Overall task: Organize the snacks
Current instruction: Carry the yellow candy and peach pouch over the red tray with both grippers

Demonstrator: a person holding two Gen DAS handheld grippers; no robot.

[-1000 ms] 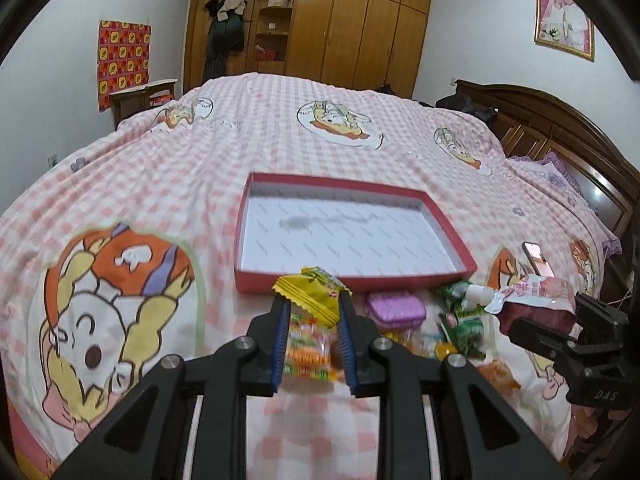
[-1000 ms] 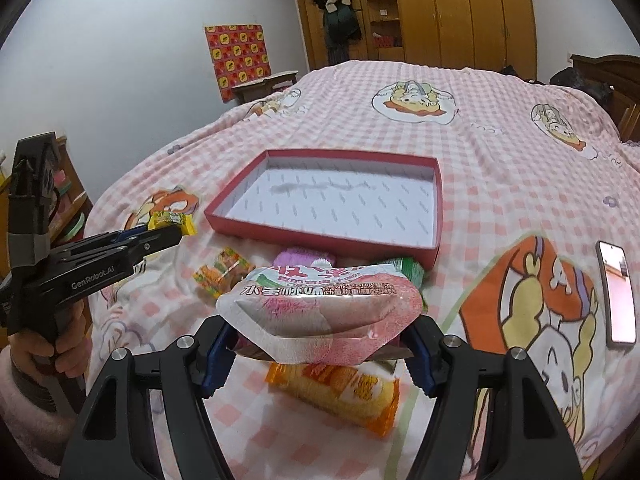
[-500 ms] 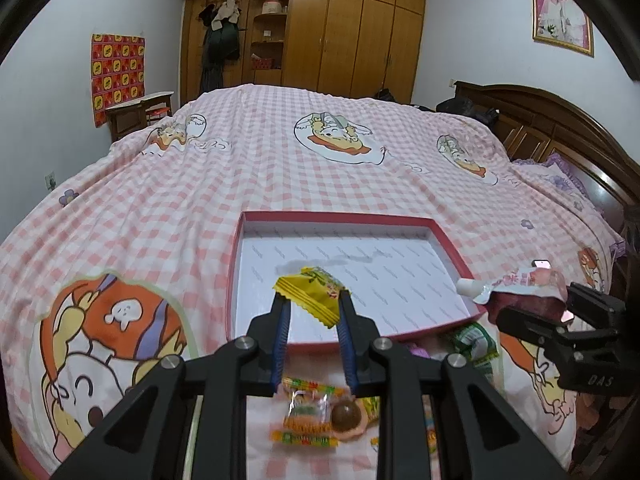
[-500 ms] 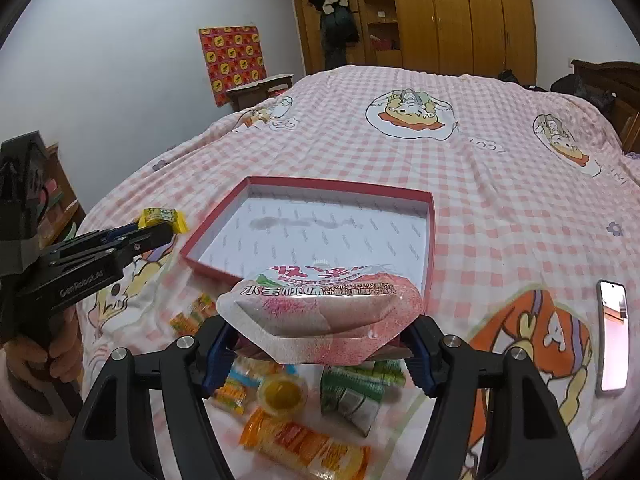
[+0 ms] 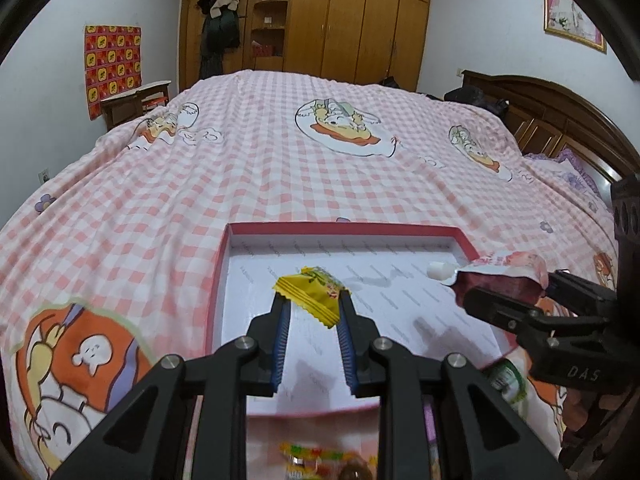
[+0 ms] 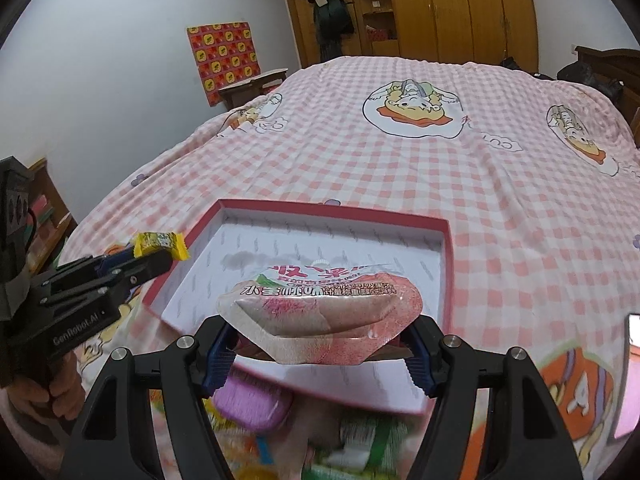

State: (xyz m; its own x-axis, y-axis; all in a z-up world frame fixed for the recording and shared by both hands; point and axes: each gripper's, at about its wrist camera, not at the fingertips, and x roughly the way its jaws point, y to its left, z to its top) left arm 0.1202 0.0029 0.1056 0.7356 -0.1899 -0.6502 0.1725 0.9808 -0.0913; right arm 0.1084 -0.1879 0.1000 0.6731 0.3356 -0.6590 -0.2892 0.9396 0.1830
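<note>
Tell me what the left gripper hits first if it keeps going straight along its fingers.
Likely the white floor of the red box: the left gripper, shut on the yellow candy, points down into it. Nothing else shows in that line, though depth is uncertain.

1 red tray, 2 held snack pkts, approx 4 loose snacks, blurred, 1 phone

A: What is different now?
B: Both grippers went forward. The candy and the pouch now hang over the tray, not over the loose snacks.
</note>
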